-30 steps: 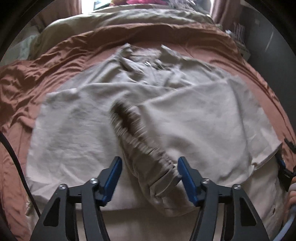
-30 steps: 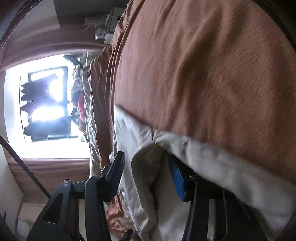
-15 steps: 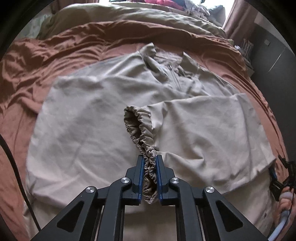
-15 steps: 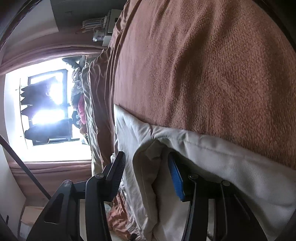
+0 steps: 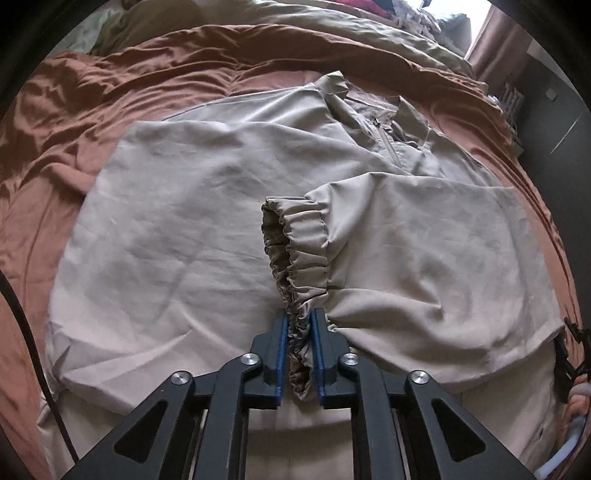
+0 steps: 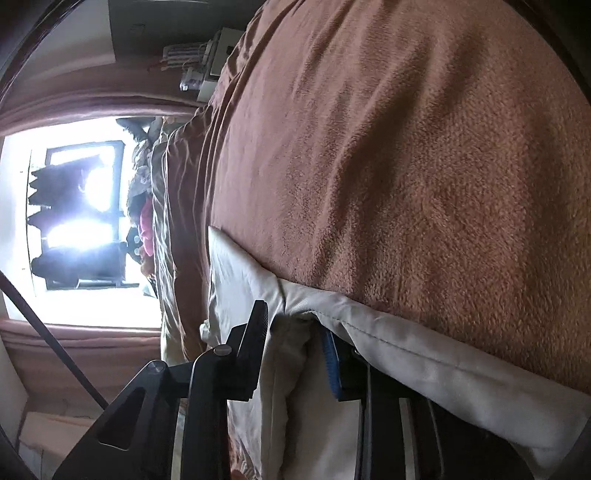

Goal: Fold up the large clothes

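Note:
A large beige jacket (image 5: pixel 184 221) lies spread flat on the bed, collar and zip (image 5: pixel 388 144) at the far side. Its right sleeve (image 5: pixel 424 240) is folded across the body. My left gripper (image 5: pixel 300 314) is shut on that sleeve's gathered elastic cuff (image 5: pixel 303 236), and its jaws are easing open slightly. In the right wrist view my right gripper (image 6: pixel 293 319) is turned sideways at the jacket's edge (image 6: pixel 406 350). Its jaws are closing with a fold of beige fabric (image 6: pixel 288 362) between them, and a gap still shows beside the blue pad (image 6: pixel 328 358).
A rumpled brown bed cover (image 5: pixel 92 110) lies under the jacket and fills most of the right wrist view (image 6: pixel 406 166). An olive blanket (image 5: pixel 295 33) and piled clothes sit at the far end. A bright window (image 6: pixel 74 221) and a cluttered shelf (image 6: pixel 199 70) stand beyond.
My left gripper went from wide open around the sleeve to shut on its cuff, and the sleeve now lies flatter across the jacket. My right gripper's jaws have narrowed around the edge.

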`<state>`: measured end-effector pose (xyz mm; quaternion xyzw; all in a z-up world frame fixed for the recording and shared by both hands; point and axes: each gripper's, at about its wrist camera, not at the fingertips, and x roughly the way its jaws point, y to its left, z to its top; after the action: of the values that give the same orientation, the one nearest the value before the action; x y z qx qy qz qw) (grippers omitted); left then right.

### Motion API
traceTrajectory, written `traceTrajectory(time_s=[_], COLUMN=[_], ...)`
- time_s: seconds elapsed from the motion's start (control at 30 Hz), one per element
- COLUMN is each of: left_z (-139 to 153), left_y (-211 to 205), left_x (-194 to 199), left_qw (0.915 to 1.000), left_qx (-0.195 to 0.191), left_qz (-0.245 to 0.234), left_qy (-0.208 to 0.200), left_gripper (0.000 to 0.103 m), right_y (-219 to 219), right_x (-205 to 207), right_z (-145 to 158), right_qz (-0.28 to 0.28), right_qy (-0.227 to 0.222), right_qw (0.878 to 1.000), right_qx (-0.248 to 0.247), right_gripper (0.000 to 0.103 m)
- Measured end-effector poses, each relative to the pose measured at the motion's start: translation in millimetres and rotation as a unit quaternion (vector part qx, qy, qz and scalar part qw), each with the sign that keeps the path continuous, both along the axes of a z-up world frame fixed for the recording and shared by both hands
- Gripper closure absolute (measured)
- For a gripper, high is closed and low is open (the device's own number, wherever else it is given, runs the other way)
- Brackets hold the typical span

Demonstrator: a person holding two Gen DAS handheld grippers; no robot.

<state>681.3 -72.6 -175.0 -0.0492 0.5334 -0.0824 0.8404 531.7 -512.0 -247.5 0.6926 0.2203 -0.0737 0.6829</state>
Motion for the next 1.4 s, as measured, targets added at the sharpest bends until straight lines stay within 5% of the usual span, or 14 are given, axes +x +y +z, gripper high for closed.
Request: traceTrajectory(time_s=[0.17,0.27,0.33,0.63,0.83,1.4], left_z=[28.9,46.8,59.0,89.6,98.8,82.5], left_y=[17.4,26.9,30.9,67.4,97.6,180.9], left_x=[-11.7,-30.1,-47.2,-127.0,-180.4,-323.8], left_qw=[0.9992,0.9984,0.9984,0.9974,0.995,0.9786], left_qx=[-0.02,-0.032,-0.028,-0.05,-0.07,-0.144], left_qz=[0.028,0.034,0.029,0.025,0.04,0.123], left_qy=[-0.02,-0.031,-0.04,-0.045,-0.061,-0.081], left_gripper=[0.081,0.048,0.047,0.045,0.033,0.033], right_y=[-4.1,-3.1,-0.9,14.7,15.1,-14.1], right_x=[-8.5,-18.9,-29.4,-67.4,-122.0,-224.5], right_z=[-1.2,-1.4,3.9,25.2,41.2,71.9], right_qz=[0.001,0.001,-0.004,0.058,0.103,0.164], right_qy=[-0.014,-0.027,-0.034,-0.055,-0.063,-0.021], right_qw=[0.999,0.999,0.999,0.996,0.983,0.951], right_qx=[0.03,0.031,0.018,-0.048,-0.137,-0.261], right_gripper=[0.076,0.053,0.044,0.044,0.044,0.044])
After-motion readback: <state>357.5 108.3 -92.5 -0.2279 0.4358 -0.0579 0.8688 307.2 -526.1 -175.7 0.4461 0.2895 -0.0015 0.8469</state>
